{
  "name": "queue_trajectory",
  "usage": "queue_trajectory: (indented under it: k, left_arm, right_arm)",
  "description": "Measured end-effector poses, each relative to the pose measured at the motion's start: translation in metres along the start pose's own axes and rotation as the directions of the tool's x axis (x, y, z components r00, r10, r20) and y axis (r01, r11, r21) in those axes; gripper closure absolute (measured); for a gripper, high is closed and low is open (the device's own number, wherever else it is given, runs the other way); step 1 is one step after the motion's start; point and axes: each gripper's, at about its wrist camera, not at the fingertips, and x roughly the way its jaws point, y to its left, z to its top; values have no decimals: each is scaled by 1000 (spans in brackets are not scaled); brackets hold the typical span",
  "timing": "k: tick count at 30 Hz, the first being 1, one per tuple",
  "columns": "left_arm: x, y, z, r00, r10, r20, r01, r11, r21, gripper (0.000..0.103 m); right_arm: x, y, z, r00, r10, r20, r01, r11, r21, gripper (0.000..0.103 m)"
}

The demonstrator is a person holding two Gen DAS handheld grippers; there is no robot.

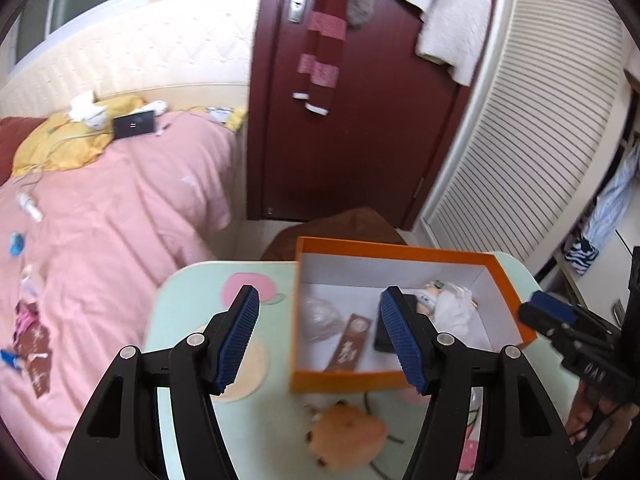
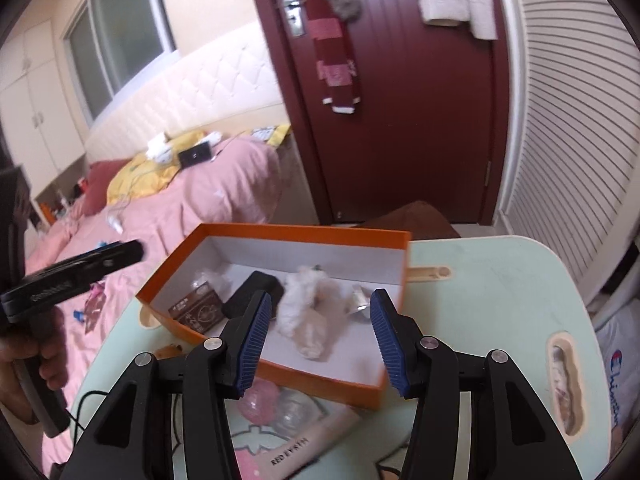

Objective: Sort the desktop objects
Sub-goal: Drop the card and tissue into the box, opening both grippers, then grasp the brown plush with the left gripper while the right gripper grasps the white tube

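Note:
An orange box [image 1: 400,249] with a white inside stands on the mint-green table [image 1: 188,280]. In it lie a brown packet [image 1: 352,346], a black case [image 2: 252,292], a white plush [image 2: 304,312] and a clear plastic piece [image 1: 320,316]. My left gripper [image 1: 320,336] hovers open above the box's near left part, nothing between its blue pads. My right gripper [image 2: 320,332] is open above the box's near edge [image 2: 320,376], over the white plush without touching it. An orange plush toy [image 1: 348,436] lies on the table in front of the box.
A pink item [image 2: 260,400] and a flat printed package [image 2: 296,452] lie on the table by the box's near side. A pink bed [image 1: 120,220] with scattered small things is to the left. A dark red door [image 1: 360,120] and a slatted wardrobe [image 1: 540,140] stand behind.

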Motion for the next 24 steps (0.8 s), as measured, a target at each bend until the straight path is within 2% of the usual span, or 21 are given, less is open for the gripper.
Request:
queue_trajectory:
  k: [3, 4, 6, 13, 15, 16, 17, 19, 24]
  left_arm:
    - [-14, 5, -17, 999, 31, -21, -30, 999, 20, 37]
    - [-18, 5, -24, 999, 40, -34, -39, 999, 29, 34]
    - [-24, 3, -40, 996, 58, -64, -55, 997, 49, 28]
    - [-32, -11, -100, 980, 74, -183, -61, 995, 74, 28]
    - [-21, -11, -116, 969, 91, -231, -77, 995, 69, 28]
    - [-14, -10, -123, 959, 108, -261, -94, 993, 68, 28]
    - [-10, -10, -126, 958, 117, -260, -103, 992, 68, 24]
    - [-5, -10, -131, 959, 132, -249, -119, 990, 70, 23]
    - [6, -7, -138, 960, 140, -243, -126, 989, 73, 23]
  right_arm:
    - [-14, -6, -10, 1000, -17, -2, 17, 1000, 14, 43]
    - [-18, -7, -15, 1000, -24, -11, 24, 1000, 15, 41]
    - [-22, -8, -30, 998, -35, -54, 35, 999, 5, 39]
    - [-21, 10, -83, 982, -25, -189, 16, 999, -51, 38]
    - [-14, 16, -96, 971, -23, -239, 10, 998, -58, 31]
    - [-14, 19, -100, 972, -42, -230, 25, 997, -75, 29]
    - [-13, 24, -104, 973, -76, -216, 55, 993, -104, 25]
    - [-10, 32, -110, 971, -123, -206, 91, 983, -157, 23]
    - [-9, 34, -113, 971, -131, -198, 97, 980, -173, 21]
